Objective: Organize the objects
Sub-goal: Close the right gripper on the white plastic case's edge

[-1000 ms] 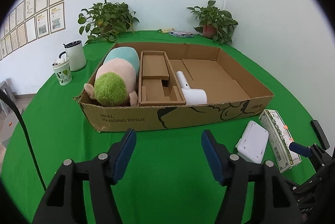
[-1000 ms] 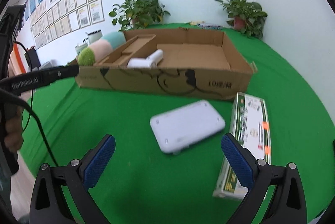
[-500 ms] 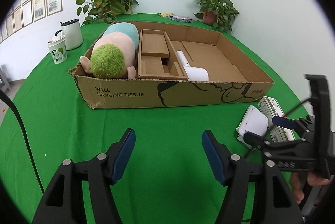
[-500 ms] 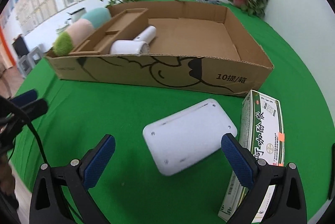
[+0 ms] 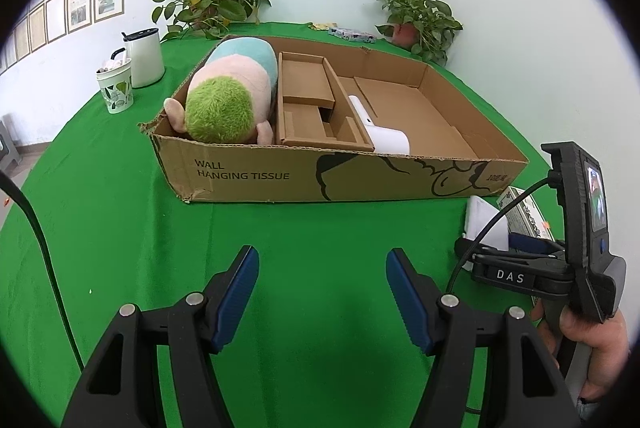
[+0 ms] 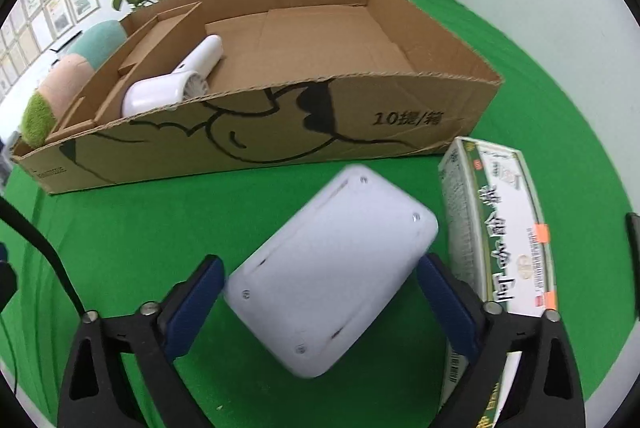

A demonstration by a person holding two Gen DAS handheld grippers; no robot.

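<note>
Right wrist view: my right gripper (image 6: 320,292) has its jaws closing around the white plastic case (image 6: 332,272) on the green cloth (image 6: 120,224), pads at its edges, beside the green-and-white carton (image 6: 504,224). My left gripper (image 5: 322,292) hangs spread and empty before the cardboard box (image 5: 256,174).

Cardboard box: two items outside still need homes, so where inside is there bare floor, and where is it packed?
The cardboard box has bare floor on its right side, between the white hair dryer and the right wall. The left side is packed: plush toy, then cardboard insert. The white flat device sits between the closing right gripper fingers.
</note>
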